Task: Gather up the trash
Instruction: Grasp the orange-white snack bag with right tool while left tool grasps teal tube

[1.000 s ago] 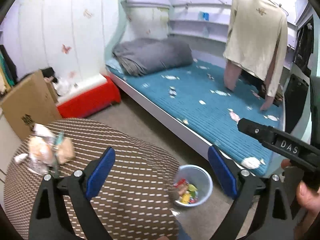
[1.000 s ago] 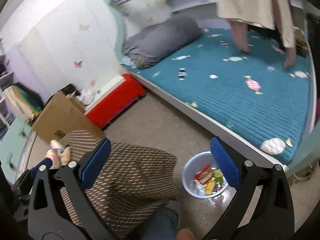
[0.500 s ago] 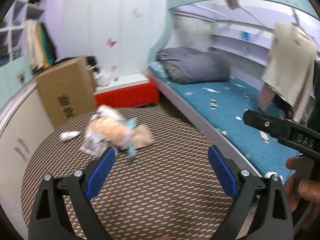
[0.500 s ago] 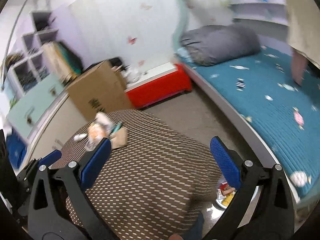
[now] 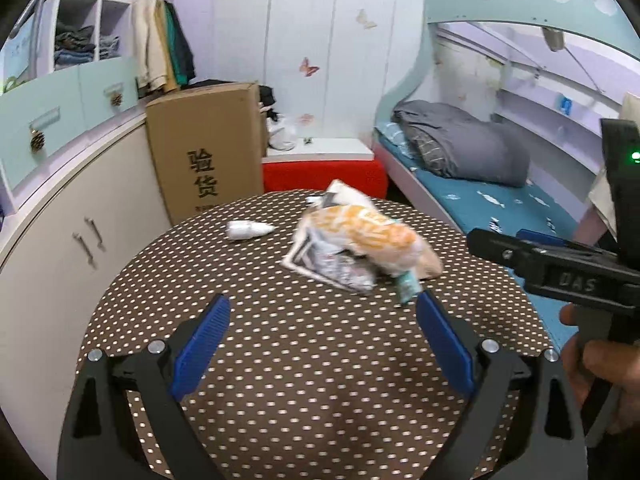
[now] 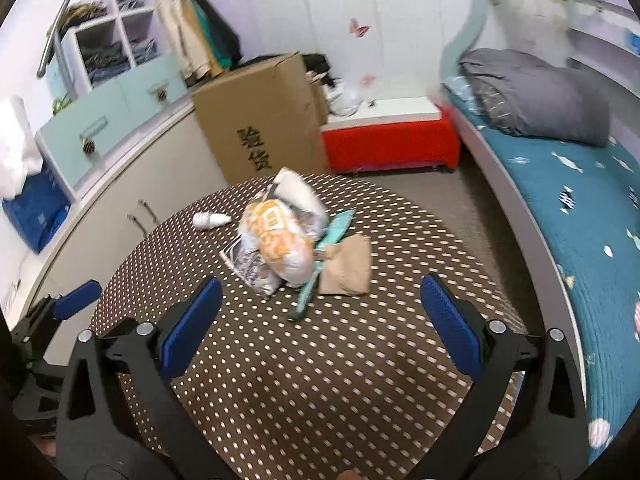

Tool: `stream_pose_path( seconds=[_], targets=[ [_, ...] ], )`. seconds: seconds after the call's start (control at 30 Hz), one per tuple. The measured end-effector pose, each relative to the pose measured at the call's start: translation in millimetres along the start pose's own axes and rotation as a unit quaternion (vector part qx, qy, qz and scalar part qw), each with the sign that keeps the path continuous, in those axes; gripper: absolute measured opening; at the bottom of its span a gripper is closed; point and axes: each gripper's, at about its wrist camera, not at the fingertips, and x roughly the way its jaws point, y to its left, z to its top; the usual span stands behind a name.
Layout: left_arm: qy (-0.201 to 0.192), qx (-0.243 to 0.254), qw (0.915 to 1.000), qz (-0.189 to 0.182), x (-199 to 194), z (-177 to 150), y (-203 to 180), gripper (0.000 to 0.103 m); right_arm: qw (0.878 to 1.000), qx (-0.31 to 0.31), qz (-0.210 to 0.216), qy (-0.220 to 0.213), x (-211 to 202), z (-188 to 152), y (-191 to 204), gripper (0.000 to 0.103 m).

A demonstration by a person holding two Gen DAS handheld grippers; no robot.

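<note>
Trash pile [image 6: 286, 246]: an orange-printed bag, a grey printed wrapper, a teal packet and a brown paper bag are heaped together past the middle of the round dotted tabletop [image 6: 320, 380], toward 12 o'clock from both tools.
Stray piece: a small white crumpled wrapper [image 5: 248, 230] is lying apart from the heap, at about 10 o'clock of it.
Left tool [image 5: 322, 354]: held low over the near tabletop with jaws spread wide and nothing between them; it is judged to be aimed for a reach at the heap.
Right tool [image 6: 320, 326]: likewise spread and empty, pointed at the heap, which sits between its fingers in view.
Left view only: the right tool's black body and the hand holding it are seen at 3 o'clock.
Right view only: the brown bag [image 6: 346, 266] is shown whole, and the teal packet [image 6: 324, 256] is seen running under the heap.
</note>
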Motion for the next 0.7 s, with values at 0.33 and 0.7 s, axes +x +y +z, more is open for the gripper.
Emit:
stream_pose_path(
  seconds=[0.33,0.7],
  targets=[
    [0.011,-0.051,0.9980,0.035,13.7,-6.4,44.9,0.092,0.998,-0.045,0.010,0.048,75.8,15.8,23.4,0.090],
    [0.037,-0.040,0.9979,0.035,40.4,-9.7,38.8,0.092,0.997,0.003,0.061,0.039,74.3,9.6,4.5,0.033]
  ],
)
